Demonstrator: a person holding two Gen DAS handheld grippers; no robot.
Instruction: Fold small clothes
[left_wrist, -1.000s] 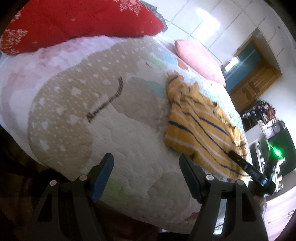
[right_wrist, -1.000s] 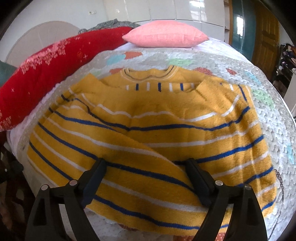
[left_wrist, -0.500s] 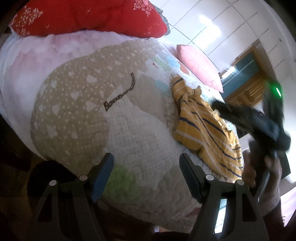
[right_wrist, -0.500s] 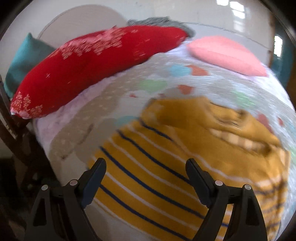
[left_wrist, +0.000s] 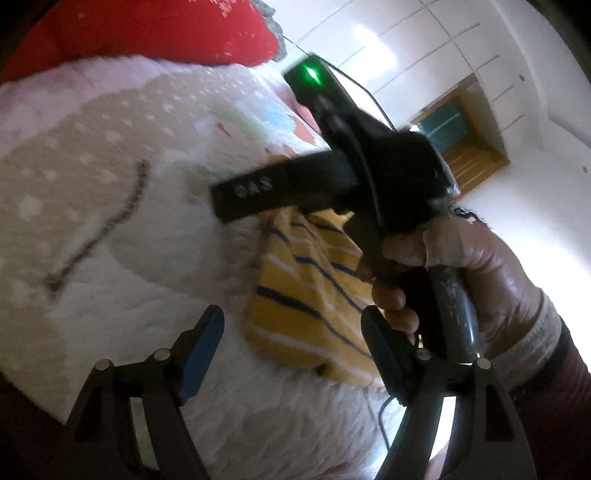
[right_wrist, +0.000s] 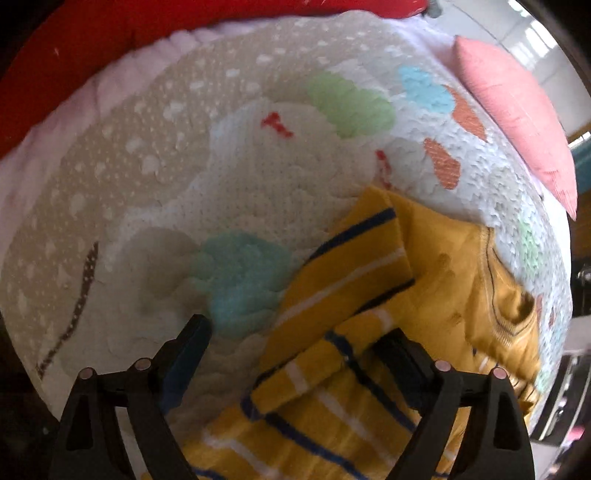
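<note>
A yellow sweater (right_wrist: 436, 254) with blue and white stripes lies on the bed, one side folded over itself. My right gripper (right_wrist: 295, 358) points steeply down over its left edge, open, with striped fabric showing between the fingers. In the left wrist view a hand (left_wrist: 465, 266) holds that gripper above the sweater (left_wrist: 303, 295), and one of its fingers (left_wrist: 255, 192) reaches left across the quilt. My left gripper (left_wrist: 291, 350) hovers near the sweater's near corner; its jaws are opening, and the pads touch nothing.
A quilted bedspread (right_wrist: 258, 166) with coloured patches covers the bed. A red cushion (left_wrist: 166, 33) lies along the far side and a pink pillow (right_wrist: 517, 122) at the far right. The bed edge drops off at the near left. A wooden door (left_wrist: 465, 147) stands beyond.
My right gripper swung left across the sweater to its left edge and tipped downward. In the left wrist view it and its hand now fill the right side, closer. The left gripper neared the sweater's corner.
</note>
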